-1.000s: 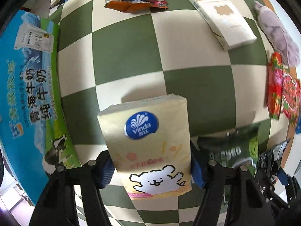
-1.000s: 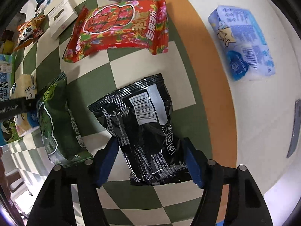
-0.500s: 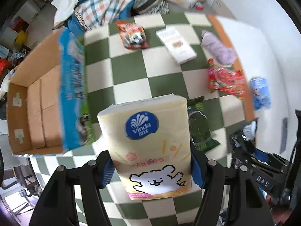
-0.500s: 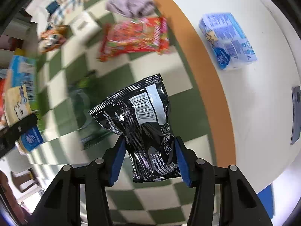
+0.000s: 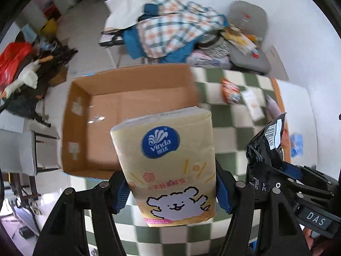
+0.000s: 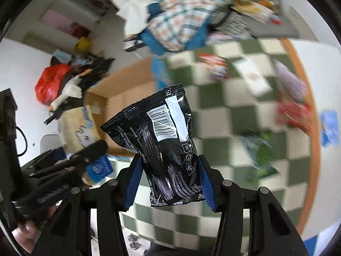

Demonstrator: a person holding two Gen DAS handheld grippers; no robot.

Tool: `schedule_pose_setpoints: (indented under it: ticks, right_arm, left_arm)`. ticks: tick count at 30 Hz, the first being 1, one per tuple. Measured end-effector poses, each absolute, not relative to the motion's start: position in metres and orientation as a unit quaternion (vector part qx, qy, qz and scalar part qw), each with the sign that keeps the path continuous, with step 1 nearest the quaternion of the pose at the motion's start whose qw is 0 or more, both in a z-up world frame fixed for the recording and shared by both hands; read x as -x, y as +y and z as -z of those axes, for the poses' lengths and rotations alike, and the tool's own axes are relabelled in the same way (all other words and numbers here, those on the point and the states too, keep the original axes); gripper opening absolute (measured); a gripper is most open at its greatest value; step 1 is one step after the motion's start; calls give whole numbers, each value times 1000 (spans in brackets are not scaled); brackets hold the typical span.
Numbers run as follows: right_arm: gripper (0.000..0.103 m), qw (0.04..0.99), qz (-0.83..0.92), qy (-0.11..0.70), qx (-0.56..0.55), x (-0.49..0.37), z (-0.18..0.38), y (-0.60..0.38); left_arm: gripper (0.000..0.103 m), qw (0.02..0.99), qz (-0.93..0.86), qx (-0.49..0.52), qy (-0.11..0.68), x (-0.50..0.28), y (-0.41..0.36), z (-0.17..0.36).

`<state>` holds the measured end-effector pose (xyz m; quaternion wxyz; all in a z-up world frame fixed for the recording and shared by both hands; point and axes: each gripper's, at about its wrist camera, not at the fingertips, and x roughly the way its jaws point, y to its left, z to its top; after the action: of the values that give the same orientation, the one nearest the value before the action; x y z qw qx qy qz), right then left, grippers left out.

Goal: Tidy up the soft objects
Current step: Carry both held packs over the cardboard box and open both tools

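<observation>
My left gripper (image 5: 171, 188) is shut on a yellow Vinda tissue pack (image 5: 166, 155) with a white bear on it, held upright in the air. Behind it an open, empty cardboard box (image 5: 106, 128) stands at the left end of the checkered table. My right gripper (image 6: 170, 181) is shut on a black snack bag (image 6: 168, 140), barcode side facing the camera, also off the table. In the left wrist view the right gripper (image 5: 266, 170) and its black bag (image 5: 268, 140) hang just to the right. The right wrist view has the left gripper (image 6: 85, 155) and tissue pack (image 6: 78, 130) at left, near the box (image 6: 123, 98).
On the green-and-cream checkered cloth (image 6: 234, 111) lie a green bag (image 6: 260, 153), a red snack bag (image 6: 296, 113), a white carton (image 6: 253, 76), a purple cloth (image 6: 289, 79) and a panda snack bag (image 6: 215, 66). A blue tissue pack (image 6: 330, 128) lies beyond the orange border. Checked clothes (image 5: 174, 25) are piled behind.
Both grippers have risen from the table and swung left toward the box, each carrying its item. The right gripper's jaws closed onto the black bag and lifted it.
</observation>
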<state>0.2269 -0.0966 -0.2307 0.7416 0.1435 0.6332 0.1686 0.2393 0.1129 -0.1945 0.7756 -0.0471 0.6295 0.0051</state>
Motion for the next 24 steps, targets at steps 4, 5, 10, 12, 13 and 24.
schedule_pose_setpoints:
  ticks: [4,5,10,12,13,24]
  right_arm:
    - [54,727,-176,649,-140,-266,243,-10]
    - [54,724,-174,653,-137,-272,246,9]
    - [54,698,-149,686,-141,-314,290,82]
    - [53,690,-137,697,-139,-328,311,99]
    - [53,688,-132,700,-139,-333,322,101]
    - [54,687,-88,712,-117,-373,379,129]
  left_arm:
    - [64,760,-12,76,645,-271,185,219]
    - [64,755,-10,85,650,-278,198,226]
    - [64,715,19,140,685,-317,253,276]
    - [64,698,34,154,699,-332,266,297]
    - [64,691,40,157,705,-339,270,308]
    - [65,655,79,130,740,-384,267,356]
